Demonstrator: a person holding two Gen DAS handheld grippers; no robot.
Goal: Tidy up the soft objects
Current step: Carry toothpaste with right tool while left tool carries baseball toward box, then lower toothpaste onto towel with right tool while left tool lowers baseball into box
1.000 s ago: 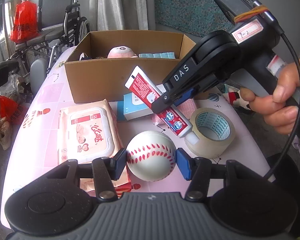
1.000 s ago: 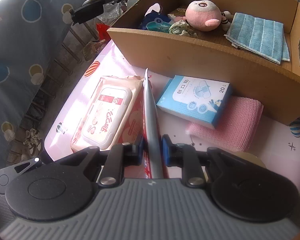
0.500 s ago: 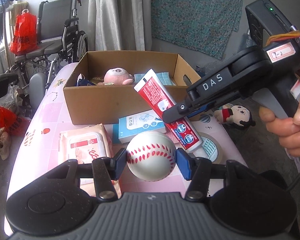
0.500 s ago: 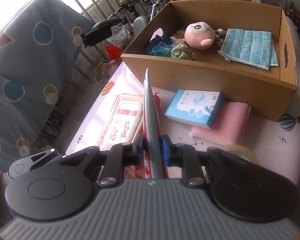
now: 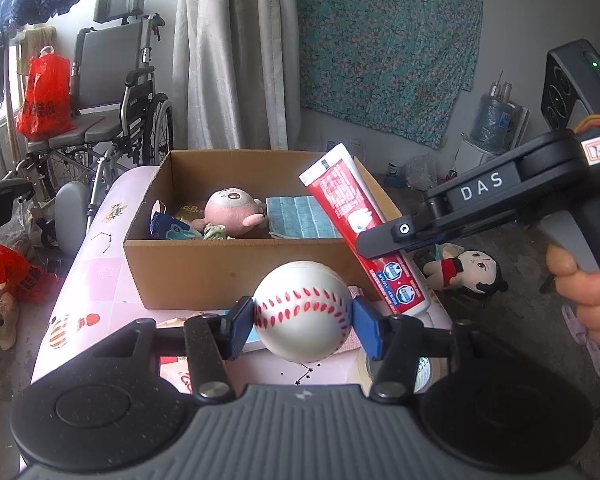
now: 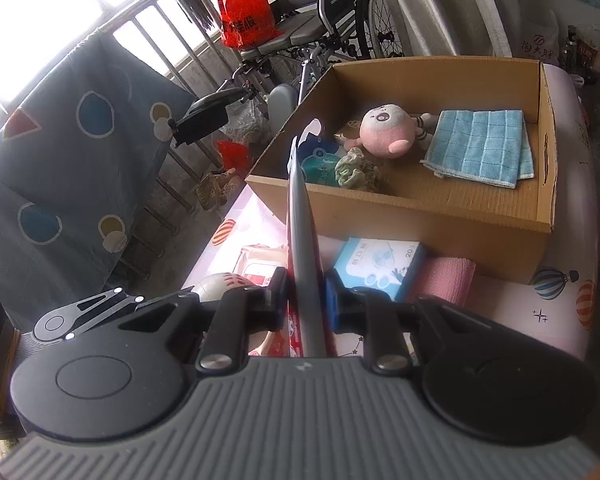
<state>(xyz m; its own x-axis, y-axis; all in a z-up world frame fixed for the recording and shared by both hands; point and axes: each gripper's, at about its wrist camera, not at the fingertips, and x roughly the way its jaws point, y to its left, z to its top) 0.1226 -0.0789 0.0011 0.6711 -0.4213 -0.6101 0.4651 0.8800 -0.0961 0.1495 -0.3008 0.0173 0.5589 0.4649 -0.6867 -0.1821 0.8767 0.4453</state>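
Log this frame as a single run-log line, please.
left gripper: shut on ball | right gripper: shut on toothpaste | both raised before box | nothing released

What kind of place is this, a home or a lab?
Most likely a lived-in home: a wheelchair stands by the curtain, a patterned cloth hangs on the wall, and a cardboard box of soft toys sits on a cartoon-print table.

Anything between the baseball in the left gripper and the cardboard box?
Only the box's near wall. The left gripper holds the baseball in front of the cardboard box, about level with its rim. The toothpaste tube in the right gripper slants across the box's right side; the left is unobstructed.
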